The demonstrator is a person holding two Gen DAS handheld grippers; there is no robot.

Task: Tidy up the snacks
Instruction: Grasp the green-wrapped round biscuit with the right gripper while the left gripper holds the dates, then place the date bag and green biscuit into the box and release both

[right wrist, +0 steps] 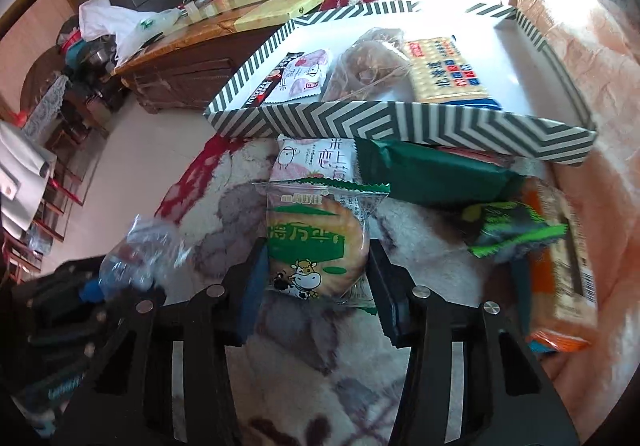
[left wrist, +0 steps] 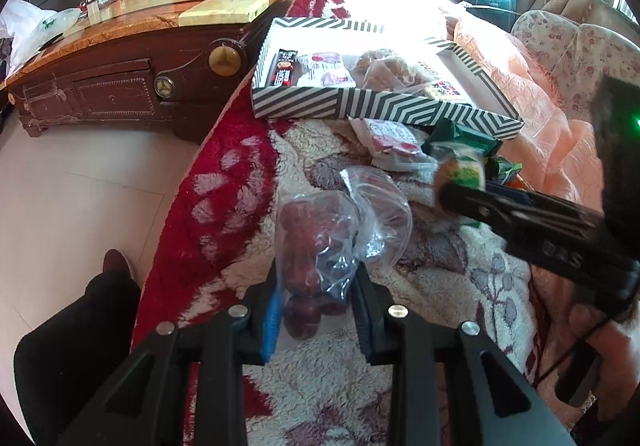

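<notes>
We note the bag of red dates (left wrist: 316, 262) lying on the fleecy blanket (left wrist: 440, 286), pinched between the pads of the left gripper (left wrist: 316, 310); the loose clear plastic bunches above the fingers. The round green-labelled biscuit packet (right wrist: 316, 246) sits between the fingers of the right gripper (right wrist: 316, 286). In the right wrist view the pads flank it closely, but we cannot tell whether they press on it. Beyond both, the striped box (right wrist: 400, 121) rests on the bed and already holds a coffee stick, a pink-and-white packet, a bag of brown pieces and a cracker pack. More packets lie loose just before its near wall, among them a dark green wrapper (right wrist: 432, 177).

To do this step well, we judge each item should rise clear of the near wall before moving over the box. The date bag is slack and may swing or slip; we would grip fruit, not film alone.
</notes>
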